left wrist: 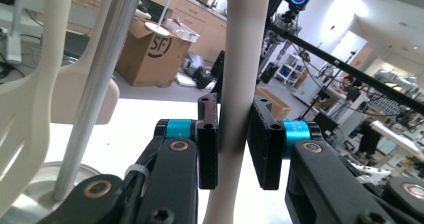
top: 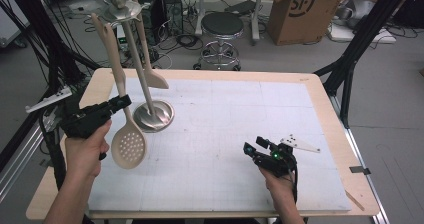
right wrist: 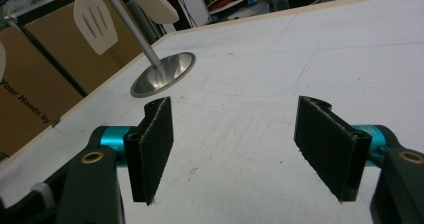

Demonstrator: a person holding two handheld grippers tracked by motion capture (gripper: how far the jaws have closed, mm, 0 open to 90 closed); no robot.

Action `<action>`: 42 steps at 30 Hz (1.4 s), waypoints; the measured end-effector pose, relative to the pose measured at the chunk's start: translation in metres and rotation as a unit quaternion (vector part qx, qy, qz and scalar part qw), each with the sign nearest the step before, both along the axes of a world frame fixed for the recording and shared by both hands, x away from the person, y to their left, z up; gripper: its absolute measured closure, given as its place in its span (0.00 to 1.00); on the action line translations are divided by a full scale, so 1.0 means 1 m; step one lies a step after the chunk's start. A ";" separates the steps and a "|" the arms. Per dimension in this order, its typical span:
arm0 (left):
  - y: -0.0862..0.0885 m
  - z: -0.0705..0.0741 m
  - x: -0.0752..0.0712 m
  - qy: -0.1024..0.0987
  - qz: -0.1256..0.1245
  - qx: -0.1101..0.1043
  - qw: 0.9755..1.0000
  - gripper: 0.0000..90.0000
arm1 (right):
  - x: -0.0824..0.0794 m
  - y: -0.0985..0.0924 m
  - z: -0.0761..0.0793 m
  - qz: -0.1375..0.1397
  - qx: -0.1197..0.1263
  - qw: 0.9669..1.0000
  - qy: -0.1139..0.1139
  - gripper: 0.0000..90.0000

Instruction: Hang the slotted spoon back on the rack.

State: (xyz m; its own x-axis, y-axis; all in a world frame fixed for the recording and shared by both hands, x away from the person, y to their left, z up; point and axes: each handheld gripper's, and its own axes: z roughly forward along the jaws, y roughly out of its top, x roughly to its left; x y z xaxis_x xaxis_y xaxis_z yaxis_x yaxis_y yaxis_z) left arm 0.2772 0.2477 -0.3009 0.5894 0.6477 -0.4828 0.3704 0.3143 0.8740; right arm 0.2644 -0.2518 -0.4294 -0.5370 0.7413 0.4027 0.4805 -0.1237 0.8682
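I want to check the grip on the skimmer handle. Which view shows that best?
The left gripper view: the skimmer handle stands between the left gripper pads, close up. The high view shows the whole skimmer from afar; the right gripper view shows other utensils on the rack.

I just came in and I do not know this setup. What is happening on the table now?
A person works with two hand-held tongs. The left tongs close around the handle of a beige slotted spoon, beside a metal utensil stand on which a spatula hangs. The left jaw touches the handle; a small gap shows at the other. The right tongs are open and hold nothing, above the white mat.
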 end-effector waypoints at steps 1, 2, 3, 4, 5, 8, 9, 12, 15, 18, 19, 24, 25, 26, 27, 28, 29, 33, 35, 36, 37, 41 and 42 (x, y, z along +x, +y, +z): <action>0.000 0.000 0.001 0.002 -0.003 -0.003 1.000 0.84 | 0.000 0.000 0.000 0.000 0.000 1.000 0.000 0.35; 0.000 0.000 0.001 0.003 -0.003 -0.005 1.000 0.84 | 0.000 0.000 0.000 0.000 0.000 1.000 0.000 0.35; 0.000 -0.001 0.002 0.006 -0.003 -0.006 1.000 0.84 | 0.000 0.000 0.000 0.000 0.000 1.000 0.000 0.35; 0.000 -0.001 0.002 0.007 -0.003 -0.006 1.000 0.84 | 0.000 0.000 0.000 0.000 0.000 1.000 0.000 0.35; 0.000 -0.001 0.003 0.009 -0.002 -0.008 1.000 0.83 | 0.000 0.000 0.000 0.000 0.000 1.000 0.000 0.35; 0.000 -0.003 0.005 0.015 -0.005 -0.008 1.000 0.83 | 0.000 0.000 0.000 0.000 0.000 1.000 0.000 0.35; -0.001 -0.004 0.006 0.019 -0.005 -0.011 1.000 0.82 | 0.000 0.000 0.000 0.000 -0.001 1.000 0.000 0.35; -0.001 -0.005 0.008 0.026 -0.006 -0.020 0.999 0.81 | 0.000 0.000 0.000 0.000 -0.002 1.000 0.000 0.35; 0.001 -0.006 0.010 0.028 -0.003 -0.029 0.999 0.76 | 0.000 0.000 0.000 0.000 -0.001 1.000 0.000 0.35; 0.004 -0.009 0.010 0.028 0.001 -0.037 0.999 0.70 | 0.000 0.000 0.000 0.000 0.000 1.000 0.001 0.35; 0.005 -0.010 0.010 0.028 0.004 -0.039 0.999 0.69 | 0.000 0.000 0.000 0.000 -0.001 1.000 0.001 0.35; 0.008 -0.017 0.010 0.027 0.011 -0.049 0.998 0.64 | -0.001 0.001 0.000 0.001 -0.001 1.000 0.000 0.35; 0.009 -0.018 0.011 0.029 0.012 -0.046 0.998 0.64 | -0.001 0.000 0.000 0.001 -0.002 1.000 0.000 0.35; 0.009 -0.019 0.011 0.029 0.015 -0.044 0.998 0.64 | 0.000 0.000 0.000 0.001 -0.003 1.000 -0.002 0.35; 0.010 -0.019 0.011 0.028 0.017 -0.044 0.998 0.63 | 0.000 0.001 0.000 0.002 -0.003 1.000 -0.002 0.35; 0.010 -0.020 0.011 0.030 0.016 -0.045 0.998 0.63 | -0.001 0.001 0.000 0.002 -0.003 1.000 -0.001 0.35; 0.011 -0.020 0.011 0.031 0.017 -0.046 0.998 0.63 | -0.001 0.001 0.000 0.002 -0.003 1.000 -0.001 0.35; 0.014 -0.022 0.010 0.028 0.023 -0.046 0.998 0.62 | 0.000 0.001 0.000 0.002 -0.003 1.000 0.001 0.35; 0.015 -0.023 0.009 0.028 0.026 -0.046 0.998 0.62 | 0.000 0.000 0.000 0.001 -0.002 1.000 0.000 0.35; 0.016 -0.023 0.008 0.028 0.026 -0.047 0.998 0.62 | 0.000 0.000 0.000 0.001 -0.002 1.000 0.000 0.35; 0.016 -0.024 0.008 0.027 0.025 -0.047 0.998 0.61 | 0.000 0.000 0.000 0.002 -0.002 1.000 0.000 0.35; 0.017 -0.030 0.001 0.018 0.014 -0.042 0.999 0.60 | 0.000 0.000 0.000 0.002 -0.003 1.000 -0.001 0.35; 0.017 -0.032 -0.001 0.013 0.010 -0.041 0.999 0.59 | -0.001 0.000 0.000 0.002 -0.003 1.000 0.001 0.35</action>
